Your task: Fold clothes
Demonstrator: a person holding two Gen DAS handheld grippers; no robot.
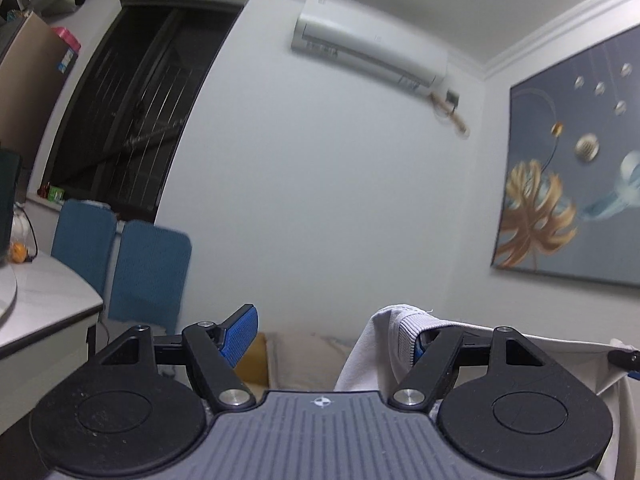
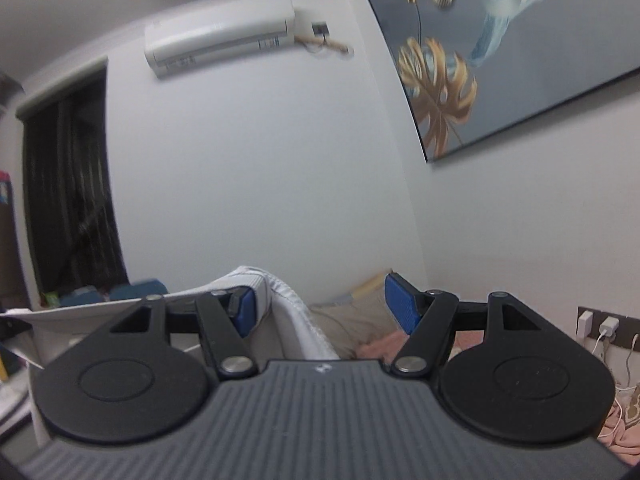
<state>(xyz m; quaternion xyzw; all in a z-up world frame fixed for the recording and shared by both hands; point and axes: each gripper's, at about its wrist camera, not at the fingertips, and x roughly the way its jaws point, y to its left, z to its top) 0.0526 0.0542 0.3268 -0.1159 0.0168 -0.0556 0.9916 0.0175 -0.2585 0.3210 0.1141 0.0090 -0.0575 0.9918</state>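
Both grippers raised and tilted up toward the wall, likely to lift the garment clear and let it hang flat before a fold; left gripper jaws wide apart, cloth draped over its right finger only, hooked rather than pinched; right gripper likewise spread wide, the garment hung over its left finger; so the cloth spans the gap between the two tools, a taut edge running off each inner finger. Garment pale grey-white, ribbed knit band at the hooked edge, smooth body falling below out of view. Beyond: beige bedding; blue chairs far left; air conditioner and painting on the far walls.
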